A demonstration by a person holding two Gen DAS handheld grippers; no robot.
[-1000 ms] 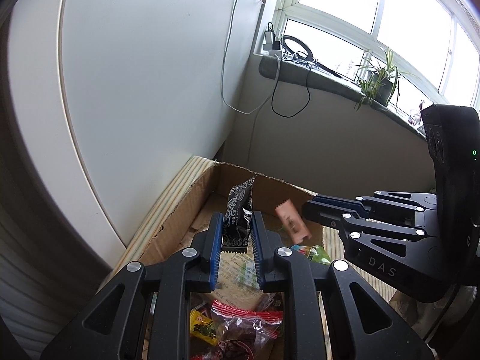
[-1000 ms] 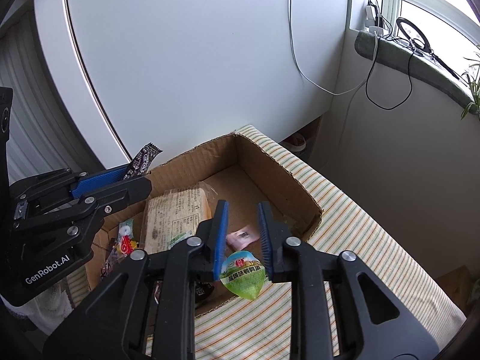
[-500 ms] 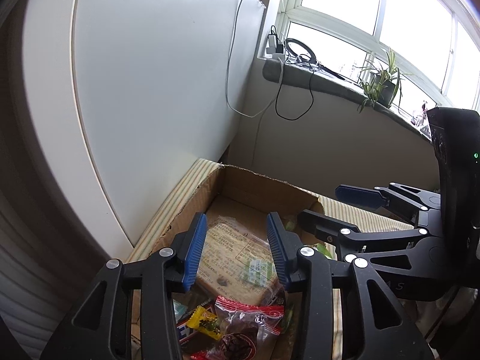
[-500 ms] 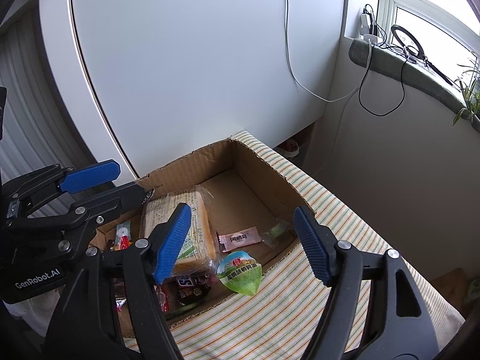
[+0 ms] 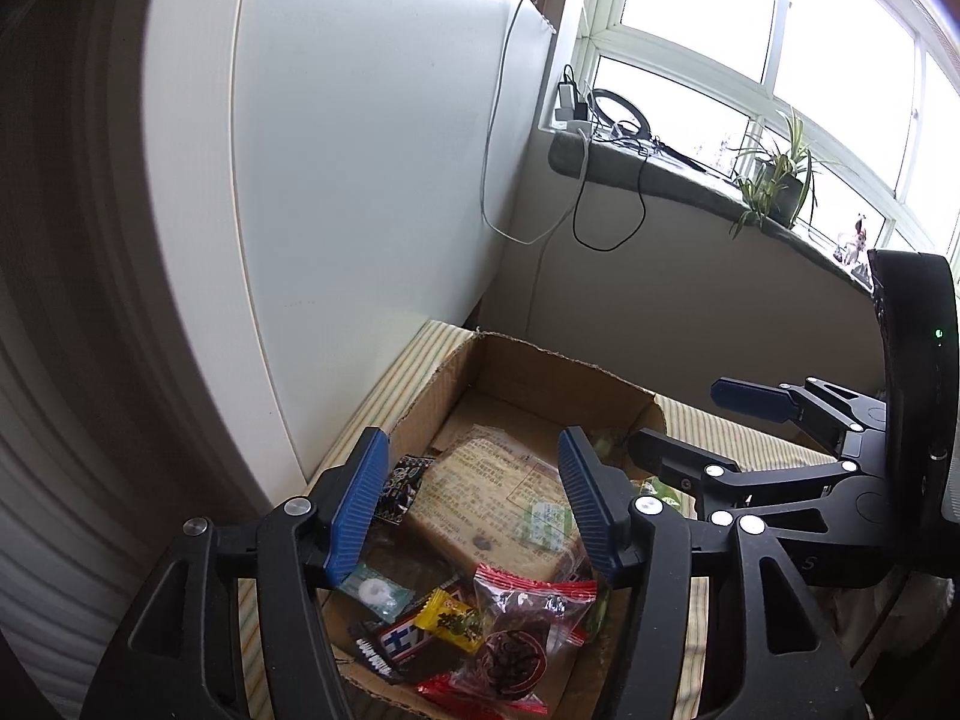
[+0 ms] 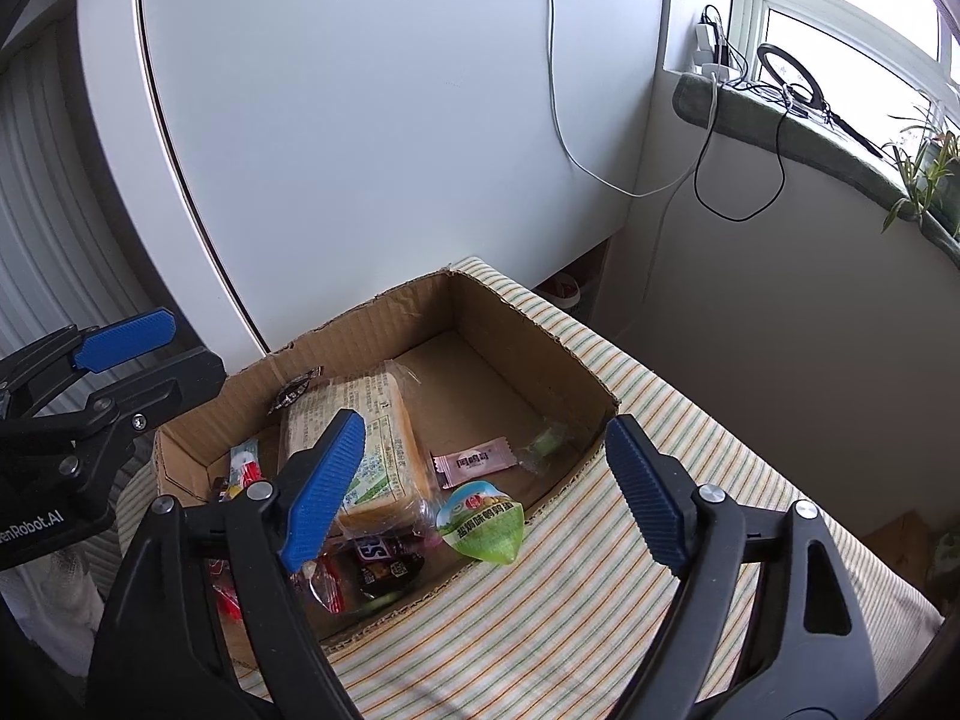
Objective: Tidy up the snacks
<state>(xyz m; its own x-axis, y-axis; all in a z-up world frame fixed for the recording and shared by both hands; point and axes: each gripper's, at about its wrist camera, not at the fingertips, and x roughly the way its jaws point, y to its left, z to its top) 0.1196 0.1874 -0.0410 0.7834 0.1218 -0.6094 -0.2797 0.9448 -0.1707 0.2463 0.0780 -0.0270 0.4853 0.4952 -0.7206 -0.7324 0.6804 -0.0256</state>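
An open cardboard box (image 6: 534, 330) (image 5: 528, 360) stands on a striped cloth and holds snacks. A large wrapped bread block (image 6: 372, 438) (image 5: 498, 498) lies in its middle. A pink sachet (image 6: 477, 461) and a small green candy (image 6: 549, 441) lie on the box floor. A black patterned packet (image 5: 402, 483) (image 6: 294, 390) lies by the bread. A green jelly cup (image 6: 483, 521) leans on the box's near rim. My left gripper (image 5: 474, 516) is open and empty above the box. My right gripper (image 6: 486, 486) is open and empty above the near rim.
Red, yellow and dark wrapped sweets (image 5: 480, 630) fill the box's near end. A white panel (image 6: 390, 120) stands right behind the box. A grey windowsill (image 5: 690, 180) holds cables and a plant. The striped cloth (image 6: 600, 600) extends to the right of the box.
Both grippers opened. The left let go of the black patterned packet and the right let go of the pink sachet; both now lie in the box. Both grippers drew back and up.
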